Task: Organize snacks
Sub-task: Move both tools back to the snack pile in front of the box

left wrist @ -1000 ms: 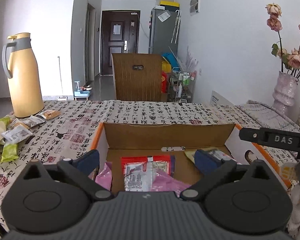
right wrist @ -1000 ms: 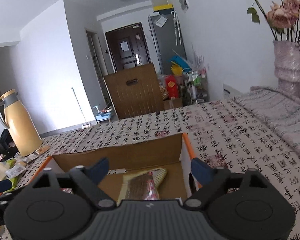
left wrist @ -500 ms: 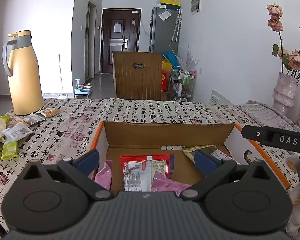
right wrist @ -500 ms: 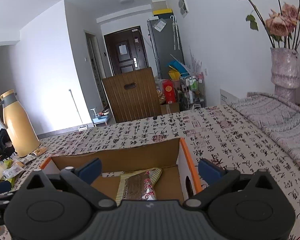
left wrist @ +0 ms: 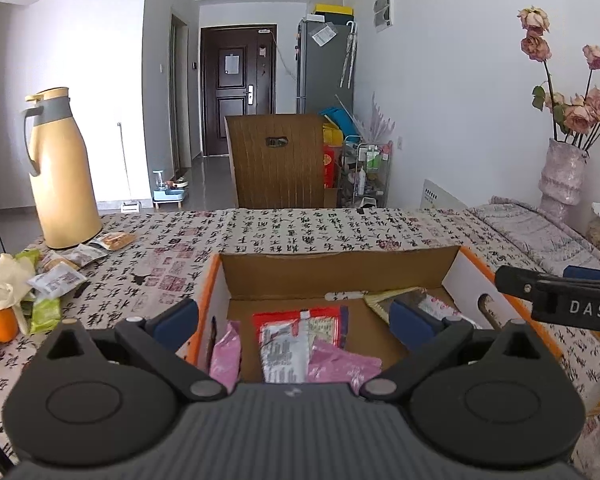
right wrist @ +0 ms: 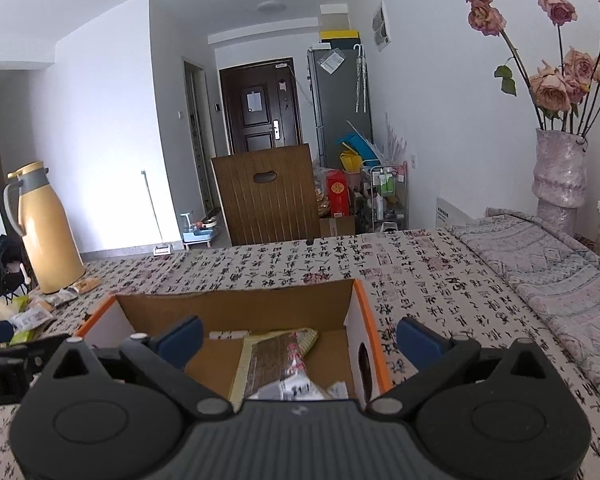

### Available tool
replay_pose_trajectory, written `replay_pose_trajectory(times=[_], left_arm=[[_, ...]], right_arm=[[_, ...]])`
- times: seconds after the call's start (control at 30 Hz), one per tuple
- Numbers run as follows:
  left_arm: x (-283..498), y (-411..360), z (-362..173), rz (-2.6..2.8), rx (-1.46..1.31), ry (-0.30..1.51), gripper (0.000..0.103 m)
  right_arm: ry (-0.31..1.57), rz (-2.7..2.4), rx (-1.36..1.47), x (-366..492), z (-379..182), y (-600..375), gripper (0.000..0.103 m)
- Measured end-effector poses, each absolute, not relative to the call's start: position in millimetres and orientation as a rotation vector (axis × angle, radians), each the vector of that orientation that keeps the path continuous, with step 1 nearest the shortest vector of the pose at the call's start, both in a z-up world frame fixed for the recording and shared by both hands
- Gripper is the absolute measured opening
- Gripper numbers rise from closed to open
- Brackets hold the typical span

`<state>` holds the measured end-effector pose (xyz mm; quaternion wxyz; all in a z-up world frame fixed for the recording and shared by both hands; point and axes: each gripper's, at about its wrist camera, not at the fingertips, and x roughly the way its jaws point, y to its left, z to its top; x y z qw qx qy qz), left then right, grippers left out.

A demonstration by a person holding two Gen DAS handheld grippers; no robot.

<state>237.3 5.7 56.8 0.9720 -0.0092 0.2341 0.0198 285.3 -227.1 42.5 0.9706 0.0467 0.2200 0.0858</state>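
Left wrist: left claw (left wrist: 294,318) released over box (left wrist: 340,268); right claw (right wrist: 298,338) released.

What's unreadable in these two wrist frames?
- Near end of the cardboard box: both views, hidden by the tool bodies.
- Pink packets: left wrist view, lower parts cut off by the left tool.
- Loose snack pile beside the thermos: labels too small.
- Right tool: open, nothing between its pads.

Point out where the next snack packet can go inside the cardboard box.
Bare floor shows in the cardboard box along the back wall, behind the red packet, and between it and the green-edged packet. The near side is crowded with pink packets. Both jaws stand open and empty.
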Motion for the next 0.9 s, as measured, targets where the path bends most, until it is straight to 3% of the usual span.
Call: replay_pose_trajectory(times=[0.9], left_arm=[[123, 28, 23, 0.065, -0.054, 0.549, 0.103]], right_arm=[[0.552, 0.208, 0.032, 153, 2, -209, 0.103]])
